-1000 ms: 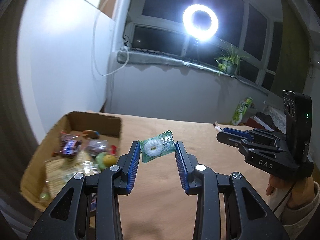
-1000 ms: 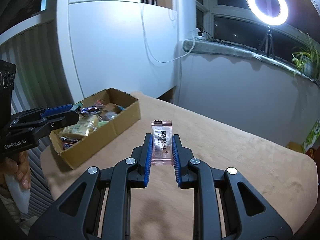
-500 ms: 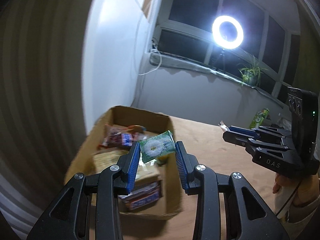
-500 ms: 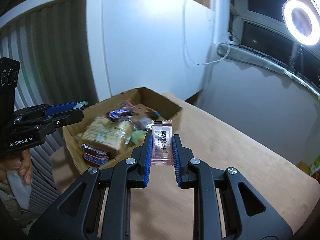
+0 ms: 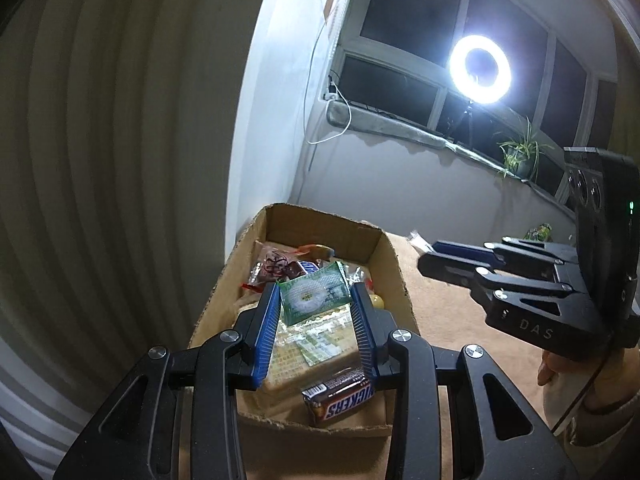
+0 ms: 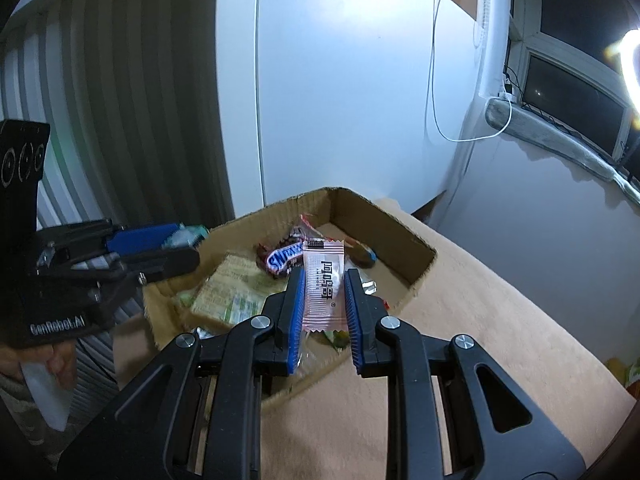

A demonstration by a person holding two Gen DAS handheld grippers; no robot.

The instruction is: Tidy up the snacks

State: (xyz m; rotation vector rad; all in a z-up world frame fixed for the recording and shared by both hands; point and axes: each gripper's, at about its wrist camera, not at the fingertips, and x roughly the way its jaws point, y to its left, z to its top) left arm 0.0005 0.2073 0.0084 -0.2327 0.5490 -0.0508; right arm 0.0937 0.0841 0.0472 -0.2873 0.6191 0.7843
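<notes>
Two snacks hang over the cardboard box (image 5: 394,264) at mid-frame. Only the left wrist view shows the left gripper (image 5: 316,300) fingers pinching a green packet (image 5: 314,296) above a "SNICKERS" bar (image 5: 340,398); the right gripper (image 6: 324,280) clamps a pink sachet (image 6: 325,284) with unreadable print.

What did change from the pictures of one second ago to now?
Both grippers carried their packets from over the table to above the cardboard box. Unchanged: left gripper holds the green packet, right gripper the pink packet.
</notes>
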